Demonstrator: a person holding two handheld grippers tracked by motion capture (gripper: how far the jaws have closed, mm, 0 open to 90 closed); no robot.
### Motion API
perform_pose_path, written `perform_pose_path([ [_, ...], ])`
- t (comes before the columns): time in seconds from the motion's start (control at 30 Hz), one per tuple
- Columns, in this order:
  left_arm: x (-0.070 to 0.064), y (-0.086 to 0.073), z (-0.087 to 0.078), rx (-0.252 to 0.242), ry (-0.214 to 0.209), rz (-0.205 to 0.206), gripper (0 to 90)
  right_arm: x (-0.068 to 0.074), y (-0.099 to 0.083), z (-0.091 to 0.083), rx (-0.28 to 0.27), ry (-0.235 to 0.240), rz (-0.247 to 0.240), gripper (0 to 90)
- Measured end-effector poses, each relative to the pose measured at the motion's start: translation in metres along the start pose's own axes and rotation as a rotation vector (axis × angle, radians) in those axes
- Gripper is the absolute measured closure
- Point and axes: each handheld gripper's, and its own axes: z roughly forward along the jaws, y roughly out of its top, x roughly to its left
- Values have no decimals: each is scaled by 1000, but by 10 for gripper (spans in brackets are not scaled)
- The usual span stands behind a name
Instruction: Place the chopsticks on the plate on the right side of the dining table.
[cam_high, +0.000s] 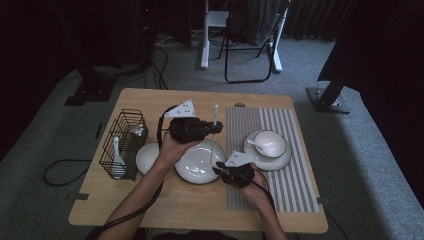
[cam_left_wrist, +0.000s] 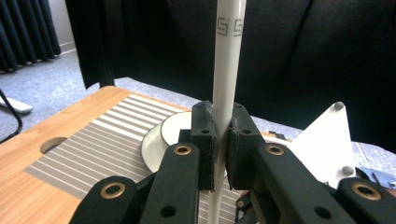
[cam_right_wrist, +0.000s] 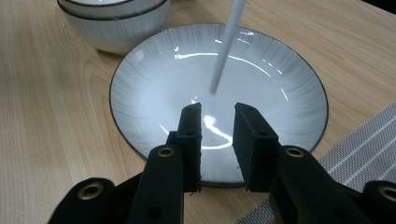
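Left gripper view has the left tool (cam_left_wrist: 223, 140) pinching a white chopstick (cam_left_wrist: 227, 70) mid-shaft, upright over the plate (cam_right_wrist: 140, 88). Right tool (cam_right_wrist: 218, 140) hangs spread near its tip. Stick looks light, stiff, glossy, so probably slippery; I'd grab lower down.

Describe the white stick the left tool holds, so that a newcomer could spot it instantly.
Start at the wooden table, then the large plate beside the striped placemat. Above that plate the left tool clamps a chopstick: thin, white, upright, unlike the stubby spoons nearby.
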Motion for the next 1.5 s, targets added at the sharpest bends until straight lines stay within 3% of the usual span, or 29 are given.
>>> perform_pose_path([
  [0.17,-2,-1,5,-6,-16,-7,840,2,4,2,-25,-19,5,705],
  [0.37,-5,-1,9,-23,-37,-15,840,1,5,2,-44,-30,16,794],
  [0.53,-9,-1,9,-28,-57,20,828,1,3,1,-55,-39,30,852],
  [0.8,-13,-12,10,-14,-66,54,703,-4,2,-4,-74,-23,75,868],
  [0.9,-13,-21,13,3,-66,45,702,-5,3,-6,-80,-26,83,868],
  [1.27,-12,-60,28,-16,-82,-70,754,-7,3,-7,-75,-40,114,868],
  [1.5,-10,-71,33,7,-57,-77,792,-10,3,-8,-81,-31,138,868],
])
